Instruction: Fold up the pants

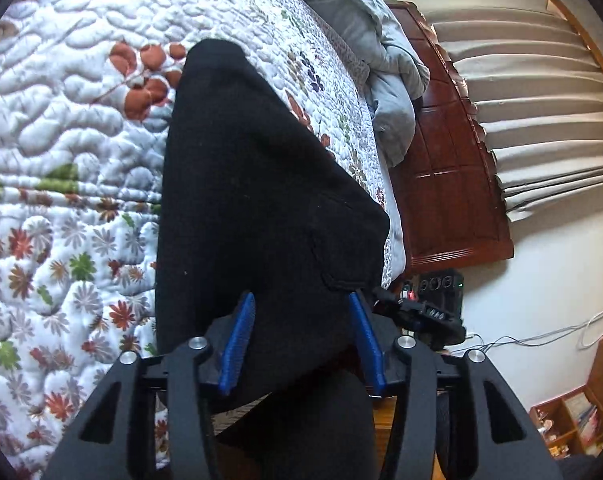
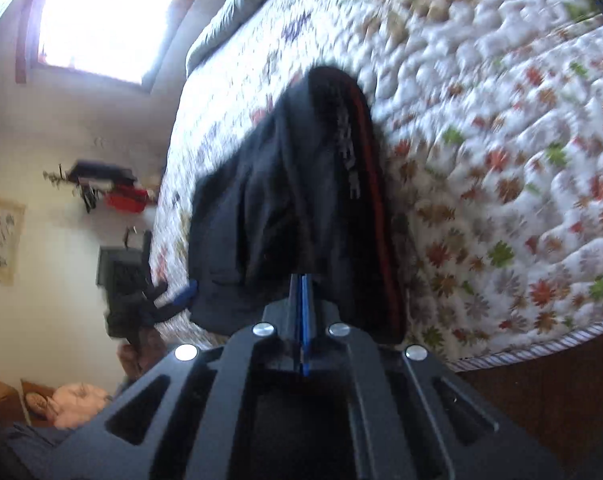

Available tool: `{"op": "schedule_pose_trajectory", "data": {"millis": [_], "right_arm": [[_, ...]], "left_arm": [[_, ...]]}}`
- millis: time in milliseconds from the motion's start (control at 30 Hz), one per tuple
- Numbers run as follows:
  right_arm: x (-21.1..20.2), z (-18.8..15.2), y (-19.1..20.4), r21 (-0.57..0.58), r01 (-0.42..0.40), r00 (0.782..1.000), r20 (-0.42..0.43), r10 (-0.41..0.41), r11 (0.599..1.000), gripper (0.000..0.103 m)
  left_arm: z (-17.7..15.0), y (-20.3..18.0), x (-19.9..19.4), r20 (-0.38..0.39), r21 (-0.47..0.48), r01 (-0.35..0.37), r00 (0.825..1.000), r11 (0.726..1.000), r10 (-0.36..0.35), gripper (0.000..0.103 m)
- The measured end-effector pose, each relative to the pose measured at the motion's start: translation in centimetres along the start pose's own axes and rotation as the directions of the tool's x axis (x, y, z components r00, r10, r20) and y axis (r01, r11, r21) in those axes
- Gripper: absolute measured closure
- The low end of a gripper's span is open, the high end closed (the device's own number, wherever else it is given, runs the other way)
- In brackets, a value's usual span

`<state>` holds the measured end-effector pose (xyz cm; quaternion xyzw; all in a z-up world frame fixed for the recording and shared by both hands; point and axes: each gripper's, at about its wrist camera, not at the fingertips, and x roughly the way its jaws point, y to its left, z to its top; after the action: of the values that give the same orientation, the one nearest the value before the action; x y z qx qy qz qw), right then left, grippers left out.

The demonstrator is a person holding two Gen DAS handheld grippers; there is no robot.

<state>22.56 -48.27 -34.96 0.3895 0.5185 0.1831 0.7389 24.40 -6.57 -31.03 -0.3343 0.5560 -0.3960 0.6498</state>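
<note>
The black pants [image 1: 257,200] lie on the floral quilt, reaching away from my left gripper [image 1: 301,300]. The left gripper is open, its blue pads on either side of the near edge of the pants, not closed on the cloth. In the right wrist view the pants [image 2: 293,200] show a red stripe and grey lettering along one side. My right gripper [image 2: 302,280] is shut on the near edge of the pants and holds it a little lifted. The left gripper also shows in the right wrist view [image 2: 173,300], beside the pants' left edge.
The quilted bed cover [image 1: 61,160] fills most of both views. A grey blanket [image 1: 385,80] lies bunched at the bed's far end by a wooden headboard [image 1: 453,180]. Curtains, cables and a shelf stand by the wall. The bed's edge [image 2: 541,344] runs near my right gripper.
</note>
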Motion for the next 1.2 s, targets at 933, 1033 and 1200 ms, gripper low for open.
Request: {"op": "schedule_pose_trajectory", "data": {"millis": [933,1033,1200], "right_arm": [[1.4,5.9,-2.9,0.091,0.017,0.989,-0.151,-0.004,0.996,0.011],[3.7,5.7,-2.2,0.06,0.025,0.978,-0.209,-0.012,0.998,0.011],[5.3,5.4,-1.8,0.045,0.022,0.969,-0.246,-0.011,0.999,0.003]], "left_arm": [[5.9,4.1,-4.5,-0.018,-0.14,-0.008,1.0,0.99,0.005,0.015],[6.0,4.1,-3.2,-0.058,-0.144,-0.004,0.998,0.99,-0.004,0.015],[5.9,3.7,-0.8,-0.115,-0.134,0.0,0.993,0.991,-0.016,0.015]]}}
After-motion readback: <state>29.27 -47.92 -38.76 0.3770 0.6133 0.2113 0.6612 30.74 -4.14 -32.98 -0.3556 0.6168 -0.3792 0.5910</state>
